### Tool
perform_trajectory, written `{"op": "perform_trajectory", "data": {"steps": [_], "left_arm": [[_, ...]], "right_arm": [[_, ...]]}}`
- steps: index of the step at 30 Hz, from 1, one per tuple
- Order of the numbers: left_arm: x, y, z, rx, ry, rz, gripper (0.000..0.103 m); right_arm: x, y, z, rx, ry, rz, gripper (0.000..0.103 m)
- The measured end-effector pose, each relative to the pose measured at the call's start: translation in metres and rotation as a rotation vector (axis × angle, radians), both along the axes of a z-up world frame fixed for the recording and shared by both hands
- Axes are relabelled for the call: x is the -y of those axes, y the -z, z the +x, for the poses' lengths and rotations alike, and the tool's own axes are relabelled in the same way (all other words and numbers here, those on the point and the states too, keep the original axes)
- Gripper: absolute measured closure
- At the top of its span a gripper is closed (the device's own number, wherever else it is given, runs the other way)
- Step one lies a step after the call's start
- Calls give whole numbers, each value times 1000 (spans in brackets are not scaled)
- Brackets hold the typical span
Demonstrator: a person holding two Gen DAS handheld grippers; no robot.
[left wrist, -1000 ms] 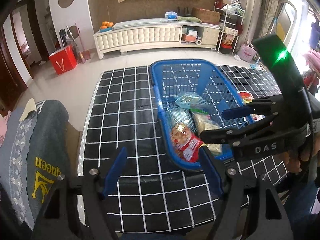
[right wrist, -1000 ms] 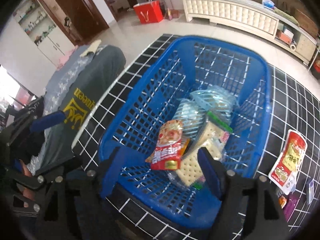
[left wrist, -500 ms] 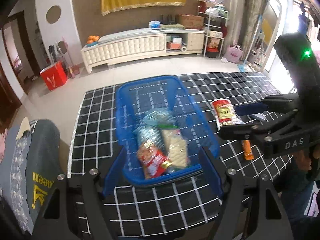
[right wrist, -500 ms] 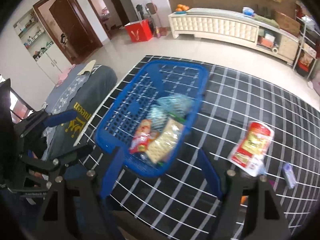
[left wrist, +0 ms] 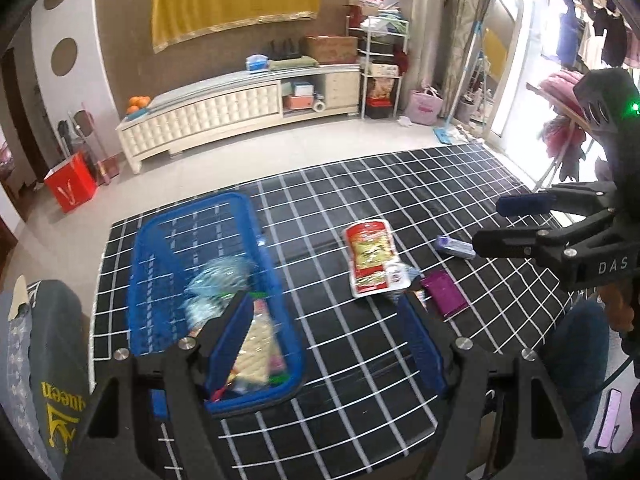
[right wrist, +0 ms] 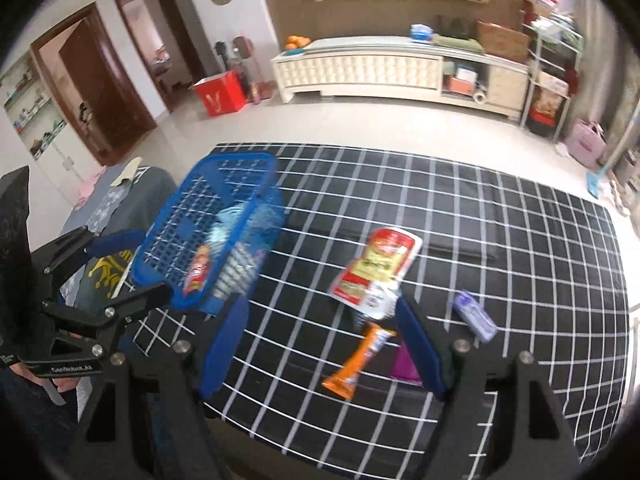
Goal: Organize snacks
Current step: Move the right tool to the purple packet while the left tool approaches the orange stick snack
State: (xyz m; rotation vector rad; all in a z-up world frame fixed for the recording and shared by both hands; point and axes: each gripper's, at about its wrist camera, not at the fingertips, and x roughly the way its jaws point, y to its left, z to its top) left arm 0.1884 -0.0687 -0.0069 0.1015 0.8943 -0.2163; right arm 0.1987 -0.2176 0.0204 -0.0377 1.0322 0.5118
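Observation:
A blue plastic basket [left wrist: 160,264] stands at the left of the black grid-patterned table and holds several snack packs. To its right a red and yellow pouch [left wrist: 370,258], a purple packet [left wrist: 444,294] and a small lilac packet [left wrist: 456,246] lie loose on the table. The right wrist view shows the basket [right wrist: 188,216], the pouch [right wrist: 376,268], an orange bar [right wrist: 360,356] and the lilac packet [right wrist: 474,316]. My left gripper [left wrist: 326,336] is open above the basket's near right corner. My right gripper [right wrist: 320,344] hangs open over the loose snacks. Neither gripper holds anything.
A grey garment [left wrist: 52,360] with yellow lettering lies past the table's left edge. A white cabinet [left wrist: 224,116] and a red box [left wrist: 70,186] stand across the tiled floor. A person's hand [left wrist: 618,308] holds the right gripper's handle.
Both grippers have drawn back from the basket and swung to the right. The basket now sits at the left of both views, and the loose snacks on the table have come into sight.

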Motion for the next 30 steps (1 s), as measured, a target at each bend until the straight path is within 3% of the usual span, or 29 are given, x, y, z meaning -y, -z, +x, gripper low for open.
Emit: {"op": "perform_trajectory", "data": {"steps": [9, 14, 21, 25, 30], "left_arm": [[43, 21, 26, -93, 49, -60, 25], [69, 47, 38, -127, 49, -18, 25], [86, 86, 50, -191, 34, -1, 25], [87, 107, 53, -212, 15, -30, 25], [93, 133, 55, -244, 12, -10, 25]], "right_arm": [[53, 31, 8, -61, 71, -28, 23], [67, 58, 14, -94, 86, -99, 23], [82, 99, 21, -173, 118, -121, 23], [76, 126, 26, -164, 108, -212, 23], [79, 158, 36, -244, 132, -177, 23]]}}
